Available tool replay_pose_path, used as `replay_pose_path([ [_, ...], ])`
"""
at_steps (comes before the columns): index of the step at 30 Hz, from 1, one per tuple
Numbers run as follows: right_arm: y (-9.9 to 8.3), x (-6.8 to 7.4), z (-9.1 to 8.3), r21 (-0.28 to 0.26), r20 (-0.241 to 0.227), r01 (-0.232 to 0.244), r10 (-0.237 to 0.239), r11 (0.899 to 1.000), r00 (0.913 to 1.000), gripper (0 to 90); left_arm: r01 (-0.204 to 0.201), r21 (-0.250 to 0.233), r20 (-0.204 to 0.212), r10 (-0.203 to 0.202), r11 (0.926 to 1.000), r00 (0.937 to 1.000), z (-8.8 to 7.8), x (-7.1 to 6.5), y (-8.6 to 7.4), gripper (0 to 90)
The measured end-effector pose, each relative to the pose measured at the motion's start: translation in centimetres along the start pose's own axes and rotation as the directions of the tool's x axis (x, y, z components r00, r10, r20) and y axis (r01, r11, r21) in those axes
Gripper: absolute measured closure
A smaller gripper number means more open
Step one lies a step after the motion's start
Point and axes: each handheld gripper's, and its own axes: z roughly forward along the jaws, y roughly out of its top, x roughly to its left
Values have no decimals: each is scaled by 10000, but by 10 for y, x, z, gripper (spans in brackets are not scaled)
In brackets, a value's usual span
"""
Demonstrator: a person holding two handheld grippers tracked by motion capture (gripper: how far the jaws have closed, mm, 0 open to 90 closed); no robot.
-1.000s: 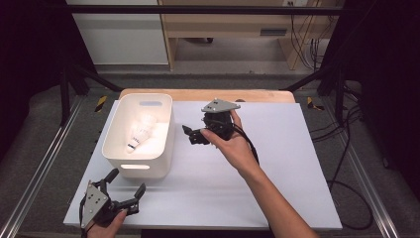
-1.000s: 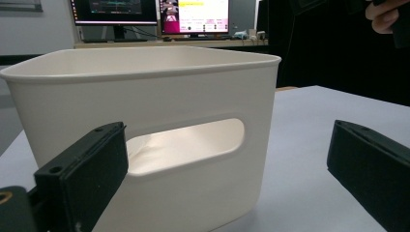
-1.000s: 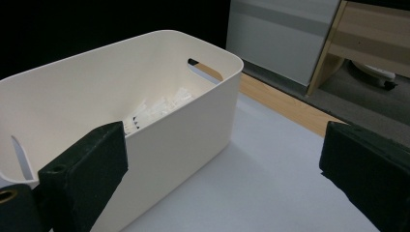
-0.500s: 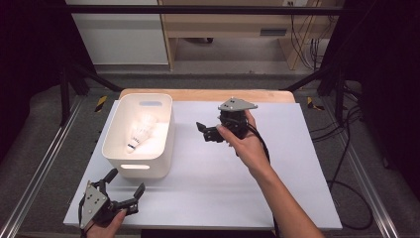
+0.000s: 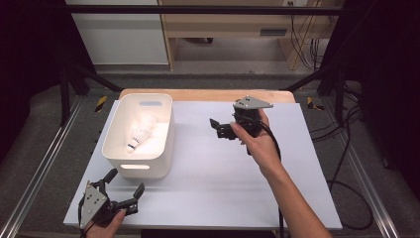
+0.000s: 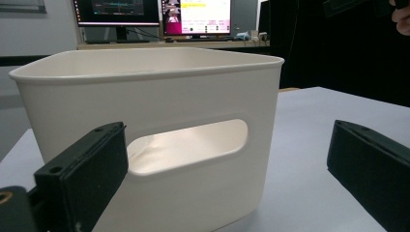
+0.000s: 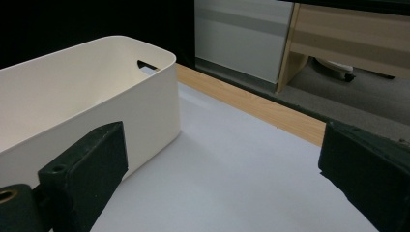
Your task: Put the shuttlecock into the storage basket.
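In the high view, the white bin sits left of centre with a shuttlecock inside; the right gripper hovers mid-frame, jaws wide, and the left gripper sits lower left, jaws spread. The left gripper view shows the bin's handle slot between wide jaws. In the right gripper view, the bin lies upper left, jaws wide and empty.

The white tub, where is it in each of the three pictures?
High view: the white tub sits left of the middle on the white table top, with a shuttlecock inside.
Left gripper view: it stands close, left of middle, handle slot facing the camera.
Right gripper view: it is at the left edge.
Shared landmark: the tub's handle slot.
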Motion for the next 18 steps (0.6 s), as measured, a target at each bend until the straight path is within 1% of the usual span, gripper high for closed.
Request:
replay_pose_path([
  [5, -3, -9, -6, 15, 214, -4, 3, 10000, 9998, 41, 8, -5, -1, -8, 10000, 10000, 0, 0, 0, 10],
  [10, -7, -20, -12, -78, 484, -193, 197, 9998, 9986, 45, 10, 0, -4, -10, 10000, 10000, 0, 0, 0, 10],
  [12, -8, -24, -15, -192, 594, -267, 278, 9995, 9979, 50, 10, 0, 0, -10, 10000, 10000, 0, 0, 0, 10],
  [18, -12, -35, -24, -213, 874, -401, 418, 9990, 9953, 48, 12, -11, 8, -12, 10000, 10000, 0, 0, 0, 10],
])
